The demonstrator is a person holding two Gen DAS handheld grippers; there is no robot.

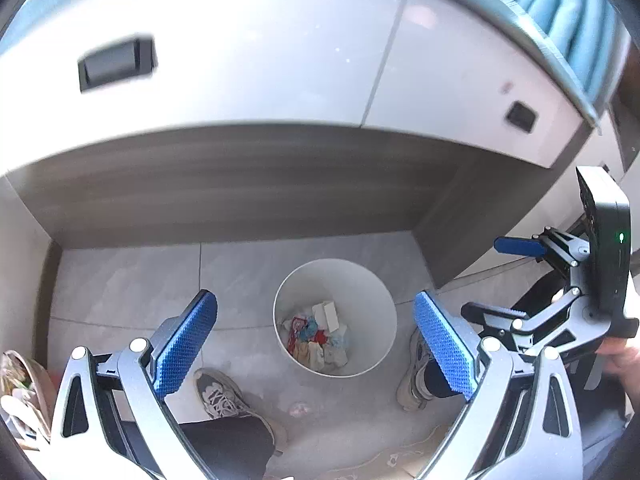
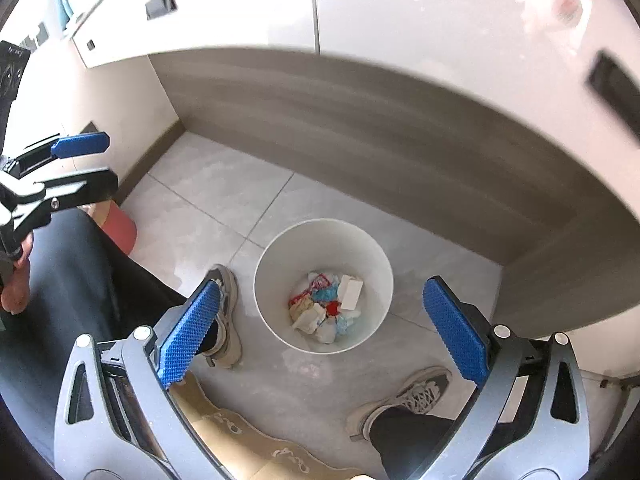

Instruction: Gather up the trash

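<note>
White and round, the bin (image 2: 323, 286) stands on the grey tiled floor (image 2: 224, 196) under the overhang of a desk (image 1: 240, 92), and the trash (image 2: 326, 307) lies at its bottom: crumpled wrappers in red, blue and cream with a pale flat box on top. Both grippers hang above it, pointing steeply down. The left gripper (image 1: 316, 344) has its blue ribbed fingers (image 1: 186, 344) spread wide with nothing between them, the bin showing through the gap. The right gripper (image 2: 324, 332) is likewise spread wide and empty, framing the bin from the other side. A person's two shoes (image 2: 226, 320) rest on the tiles either side of the bin, dark trouser legs (image 2: 72, 276) above them. A reddish round object (image 2: 120, 228) sits near the wall by the left leg, partly hidden. Blue cloth (image 1: 576, 20) lies on the desk top at the far edge
</note>
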